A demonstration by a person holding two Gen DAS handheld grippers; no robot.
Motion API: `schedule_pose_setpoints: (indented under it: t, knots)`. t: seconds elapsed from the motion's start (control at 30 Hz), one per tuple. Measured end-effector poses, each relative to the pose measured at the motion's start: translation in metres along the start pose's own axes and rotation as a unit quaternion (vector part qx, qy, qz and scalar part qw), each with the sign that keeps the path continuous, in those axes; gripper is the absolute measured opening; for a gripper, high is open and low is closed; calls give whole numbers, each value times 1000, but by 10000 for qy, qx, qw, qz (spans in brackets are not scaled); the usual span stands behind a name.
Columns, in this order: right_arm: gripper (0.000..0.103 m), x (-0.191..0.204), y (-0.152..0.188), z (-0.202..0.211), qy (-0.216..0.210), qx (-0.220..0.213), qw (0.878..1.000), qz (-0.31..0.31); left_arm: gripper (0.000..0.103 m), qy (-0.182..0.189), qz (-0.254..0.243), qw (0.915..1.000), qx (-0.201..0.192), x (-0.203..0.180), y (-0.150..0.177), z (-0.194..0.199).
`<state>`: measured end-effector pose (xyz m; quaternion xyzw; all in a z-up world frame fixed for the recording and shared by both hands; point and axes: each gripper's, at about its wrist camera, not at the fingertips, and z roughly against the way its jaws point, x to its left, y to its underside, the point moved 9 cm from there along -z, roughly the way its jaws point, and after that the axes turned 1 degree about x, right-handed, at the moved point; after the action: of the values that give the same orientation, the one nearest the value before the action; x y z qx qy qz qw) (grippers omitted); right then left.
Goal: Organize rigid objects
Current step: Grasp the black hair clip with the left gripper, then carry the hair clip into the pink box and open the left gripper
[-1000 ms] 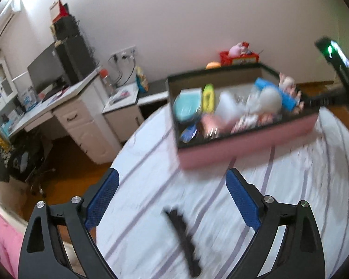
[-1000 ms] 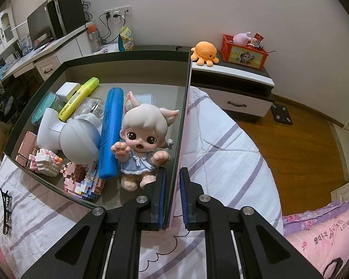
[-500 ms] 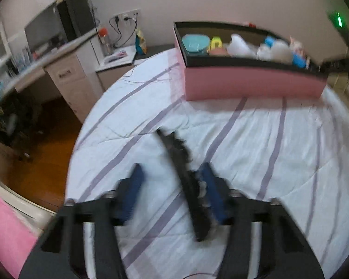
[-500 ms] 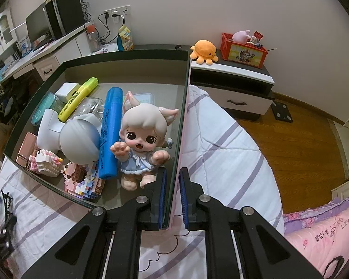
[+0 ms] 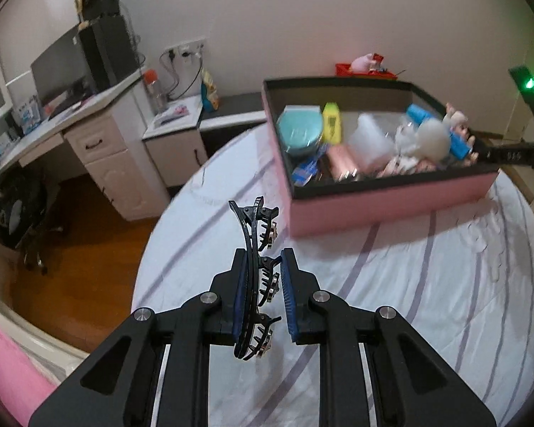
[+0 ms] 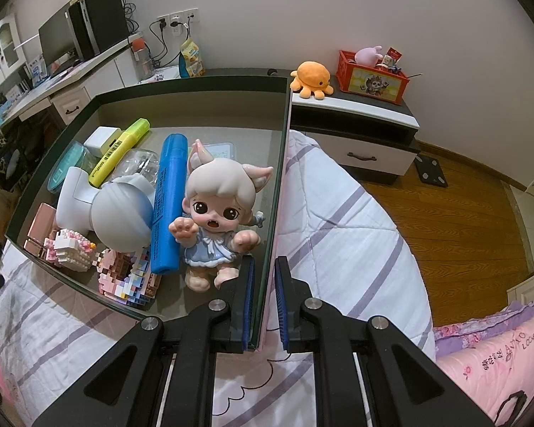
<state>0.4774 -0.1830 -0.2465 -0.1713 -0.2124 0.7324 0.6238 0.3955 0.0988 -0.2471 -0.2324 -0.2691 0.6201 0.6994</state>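
The left gripper (image 5: pixel 263 286) has its two blue pads squeezed in on a long black plastic hair clip with teeth (image 5: pixel 254 274), and the clip sticks up out of the tongs toward the middle of the left wrist picture. Under it lies a white bed cover with purple stripes (image 5: pixel 427 284). Past the clip, in the upper right of that picture, sits a big pink box with a dark rim (image 5: pixel 391 203). The right gripper (image 6: pixel 265 297) is pinched tight on the thin right wall of that same box (image 6: pixel 279 185), one pad inside and one pad outside, low in the middle of the right wrist picture. Just beside the inside pad stands a small doll with white hair, cat ears and a blue dress (image 6: pixel 219 213). To the left of the doll lies a fat blue marker pen (image 6: pixel 167 203), touching a round white and blue toy (image 6: pixel 119 213). Below those, near the front wall, are little pink and white brick models (image 6: pixel 128 277). Farther back lies a yellow highlighter pen (image 6: pixel 119 151) next to a round teal tin (image 6: pixel 66 170). Outside the box, in the upper right of that picture, an orange plush octopus (image 6: pixel 311 78) sits on a white bedside cabinet (image 6: pixel 359 135) beside a red crate (image 6: pixel 372 78). A white desk (image 5: pixel 89 131) stands in the upper left of the left wrist picture.
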Motion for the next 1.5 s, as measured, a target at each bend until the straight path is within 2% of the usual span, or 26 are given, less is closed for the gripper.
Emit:
schedule_pose_setpoints:
  t: [0.27,0.47,0.6,0.77,0.9,1.03,1.3,1.33,1.37,1.4,1.43,1.47,1.5]
  knots:
    - [11,0,0,0,9,6,10000,3,18,224,-314,9992,-122,-25,-52,-4]
    - [11,0,0,0,-13,3,10000,-55,18,712,-559,9958,93,-55,-80,-27]
    - [12,1,1,0,-6,3,10000,-41,18,835,-714,9936,247,-77,-90,-43]
    - [12,1,1,0,-28,16,10000,-42,19,786,-955,9913,454,-99,-97,-64]
    - [12,1,1,0,-58,18,10000,-66,19,817,-992,9907,447,-113,-104,-69]
    - [12,0,1,0,-72,18,9999,-80,19,536,-1141,9913,377,-121,-110,-73]
    - [13,1,1,0,-65,22,9999,-79,22,544,-1197,9909,286,-125,-114,-73]
    - [13,1,1,0,-62,18,9999,-80,30,533,-1186,9910,305,-126,-114,-73]
    - [13,1,1,0,-63,20,9999,-78,50,510,-1182,9912,310,-125,-114,-73]
    - [13,1,1,0,-66,22,9999,-80,63,461,-1179,9916,269,-125,-114,-72]
    - [13,1,1,0,-65,20,9999,-77,86,392,-1167,9923,146,-124,-116,-70]
    - [13,1,1,0,-68,20,9999,-77,99,319,-1153,9928,-5,-122,-119,-66]
    - [13,2,2,0,-71,20,9999,-85,101,275,-1136,9931,-87,-121,-120,-63]
